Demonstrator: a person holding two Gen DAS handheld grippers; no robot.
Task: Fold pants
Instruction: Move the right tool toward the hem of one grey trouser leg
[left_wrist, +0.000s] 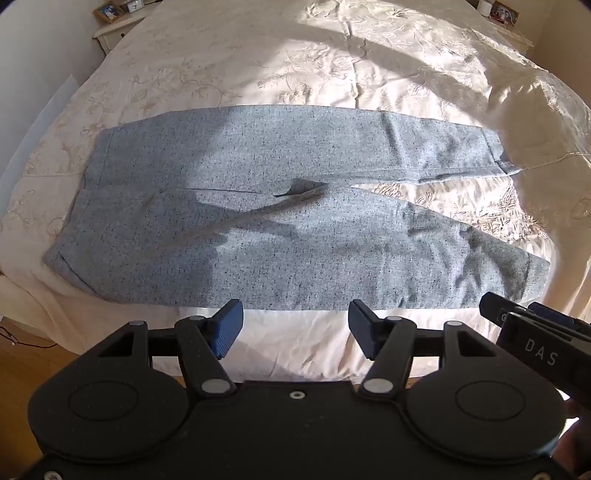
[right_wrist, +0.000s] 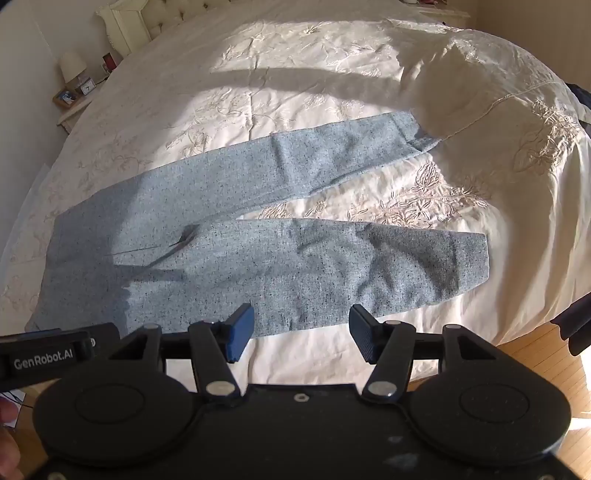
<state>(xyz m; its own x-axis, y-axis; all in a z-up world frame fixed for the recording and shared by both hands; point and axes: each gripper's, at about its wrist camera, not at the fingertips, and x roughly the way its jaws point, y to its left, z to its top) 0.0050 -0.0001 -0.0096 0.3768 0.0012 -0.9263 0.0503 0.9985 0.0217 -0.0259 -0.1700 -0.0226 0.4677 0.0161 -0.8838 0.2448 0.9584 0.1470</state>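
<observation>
Hovering just off the near edge of the bed, the left gripper (left_wrist: 295, 328) is seen with its blue-padded fingers (left_wrist: 227, 328) spread wide, nothing pinched between them. Same deal on the other side: the right gripper (right_wrist: 301, 332) is held with its fingers (right_wrist: 240, 332) spread apart and nothing in them. The two tools are kept close together, since the right one's black body pokes into the lower right of the left view, and the left one's body, marked GenRobot.AI, shows at the lower left of the right view.

Just past the fingertips, a strip of white sheet (left_wrist: 295, 332) is seen, and right beyond that the pants (left_wrist: 258, 221) are laid out flat across the bed. They're a speckled grey-blue fabric, with the waistband (left_wrist: 88, 184) off to the left and both legs running to the right. The legs are splayed a bit, so a wedge of bedspread shows between them. The near leg's hem (right_wrist: 476, 258) lies in plain view, while the far leg's hem (right_wrist: 417, 138) is partly tucked under a fold of the cover. A small pucker is visible at the crotch (left_wrist: 295, 190).

Underneath it all, a cream embroidered bedspread (left_wrist: 295, 74) is spread, lit by sun patches. Nightstands with small items are seen at the far corners, one left (left_wrist: 114, 26), one right (left_wrist: 517, 33).
</observation>
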